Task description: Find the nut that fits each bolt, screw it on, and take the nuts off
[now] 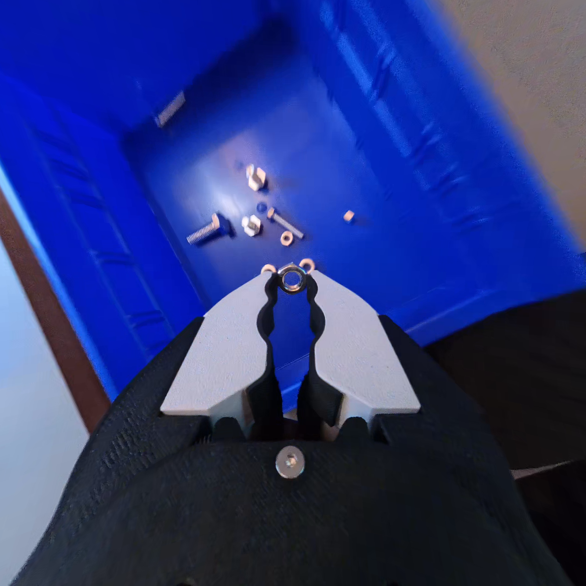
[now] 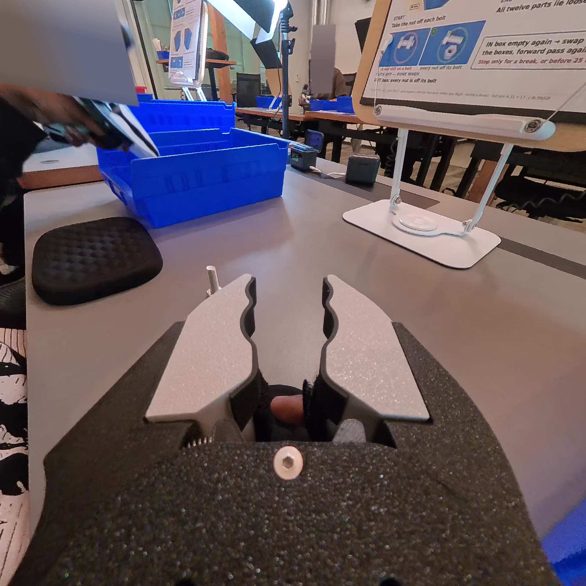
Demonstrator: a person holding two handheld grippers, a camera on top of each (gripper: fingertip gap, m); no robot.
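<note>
Left gripper pinching a nut at its tips, over blue bin holding loose bolts and nuts. Right gripper open, empty, above grey table; bolt standing upright just left of it.

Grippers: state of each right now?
Left gripper: jaws shut on a nut, above the blue bin.
Right gripper: jaws open, holding nothing, over the grey table.
</note>
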